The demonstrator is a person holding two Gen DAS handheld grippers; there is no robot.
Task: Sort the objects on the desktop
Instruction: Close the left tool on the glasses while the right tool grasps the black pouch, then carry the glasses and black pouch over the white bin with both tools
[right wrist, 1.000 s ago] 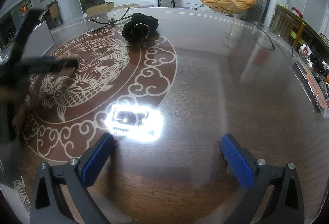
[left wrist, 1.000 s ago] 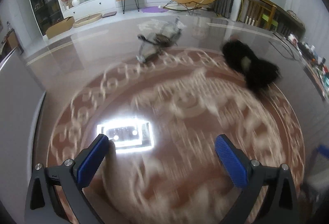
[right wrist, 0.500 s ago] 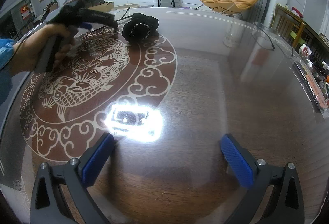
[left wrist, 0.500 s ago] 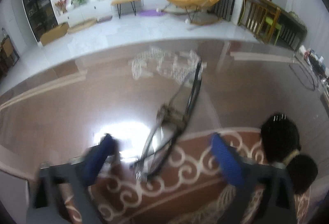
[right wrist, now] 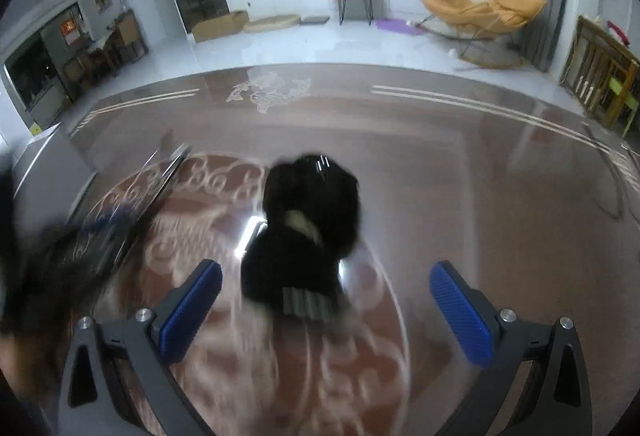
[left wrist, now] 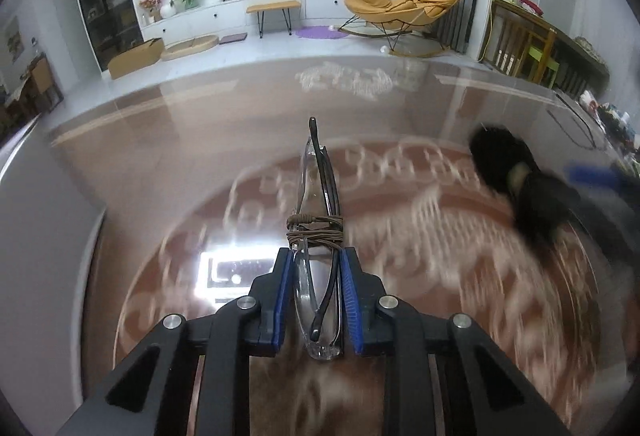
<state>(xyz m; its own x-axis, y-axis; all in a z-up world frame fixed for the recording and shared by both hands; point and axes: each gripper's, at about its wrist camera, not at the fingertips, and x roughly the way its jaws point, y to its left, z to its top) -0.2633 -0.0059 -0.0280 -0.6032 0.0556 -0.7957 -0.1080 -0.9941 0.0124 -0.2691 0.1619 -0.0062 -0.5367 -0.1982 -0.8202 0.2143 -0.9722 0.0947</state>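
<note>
While the left tool point(left wrist: 314, 278) clamps folded glasses point(left wrist: 318, 236) between its pads, the right tool point(right wrist: 326, 306) gapes wide around a black furry thing point(right wrist: 308, 232) on the worktop point(right wrist: 460, 176).

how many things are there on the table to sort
2 in view. The folded glasses, bound with brown cord, are clamped in the left tongs. The black hair clip lies on the table before the open right tongs. Others may be out of frame.
</note>
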